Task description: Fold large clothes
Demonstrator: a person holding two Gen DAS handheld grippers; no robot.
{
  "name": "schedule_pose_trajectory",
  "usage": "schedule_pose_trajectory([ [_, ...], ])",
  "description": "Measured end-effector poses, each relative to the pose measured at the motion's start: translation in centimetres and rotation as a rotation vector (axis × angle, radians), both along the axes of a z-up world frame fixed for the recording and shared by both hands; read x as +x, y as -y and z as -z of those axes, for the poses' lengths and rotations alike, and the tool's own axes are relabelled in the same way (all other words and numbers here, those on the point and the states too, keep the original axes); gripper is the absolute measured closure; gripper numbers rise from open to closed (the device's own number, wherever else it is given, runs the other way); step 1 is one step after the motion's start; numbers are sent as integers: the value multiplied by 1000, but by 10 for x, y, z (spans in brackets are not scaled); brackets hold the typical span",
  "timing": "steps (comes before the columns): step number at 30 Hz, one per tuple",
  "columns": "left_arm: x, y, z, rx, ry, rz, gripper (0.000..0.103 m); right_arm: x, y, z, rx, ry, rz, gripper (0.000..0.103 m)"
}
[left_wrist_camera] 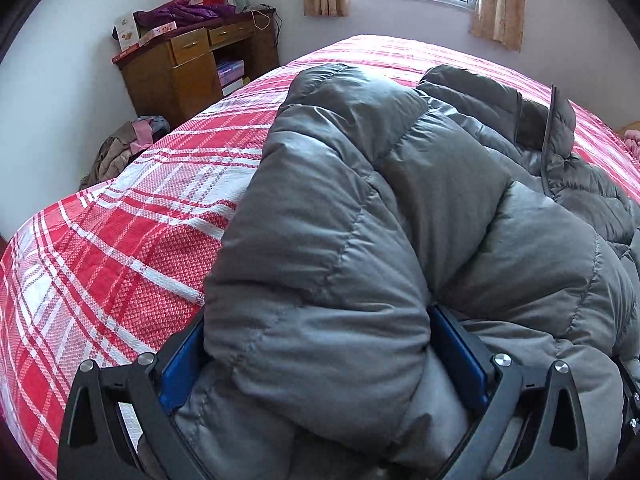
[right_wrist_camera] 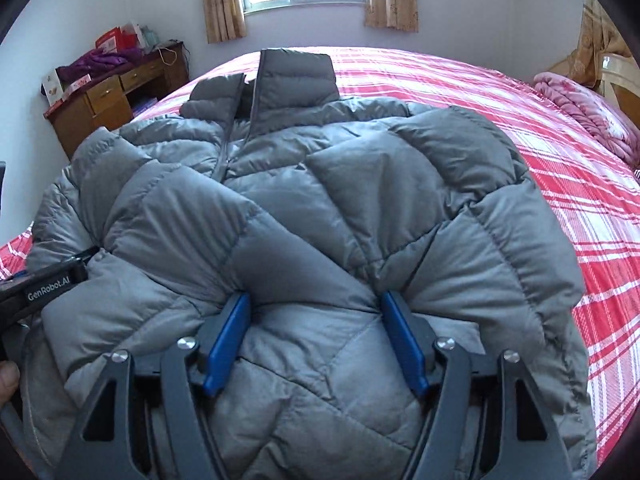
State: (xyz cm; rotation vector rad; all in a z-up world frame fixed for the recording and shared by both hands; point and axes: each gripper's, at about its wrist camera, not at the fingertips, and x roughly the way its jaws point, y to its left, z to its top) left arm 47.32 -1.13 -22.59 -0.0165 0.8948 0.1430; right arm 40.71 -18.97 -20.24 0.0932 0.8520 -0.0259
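Both grippers tilt downward, blue pads pressed into bunched folds of the puffy grey quilted down jacket [right_wrist_camera: 320, 184]: the left gripper [left_wrist_camera: 316, 356] and the right gripper [right_wrist_camera: 316, 340] each clamp a thick wad. The jacket lies on the red-and-white plaid woven bed [right_wrist_camera: 560, 168], collar farthest.

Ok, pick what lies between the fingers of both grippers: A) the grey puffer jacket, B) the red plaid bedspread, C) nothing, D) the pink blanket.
A: the grey puffer jacket bulges between the blue pads of both the left gripper and the right gripper, on the plaid bedspread.
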Motion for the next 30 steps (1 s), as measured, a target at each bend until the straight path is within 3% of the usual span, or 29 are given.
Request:
schedule_pose_trajectory([
  [22,-2,0,-6,-4,-7,0,1,5,-5,3,-32,-3,7,31],
  [24,-10,-7,-22,1,-13,-8,1,6,-6,2,-33,-9,3,31],
  [27,-22,-15,-64,-34,85,31,1,2,-2,-12,-17,-6,-27,30],
  [30,-12,-22,-105,-52,181,38,1,-7,14,-50,-8,121,-24,24],
])
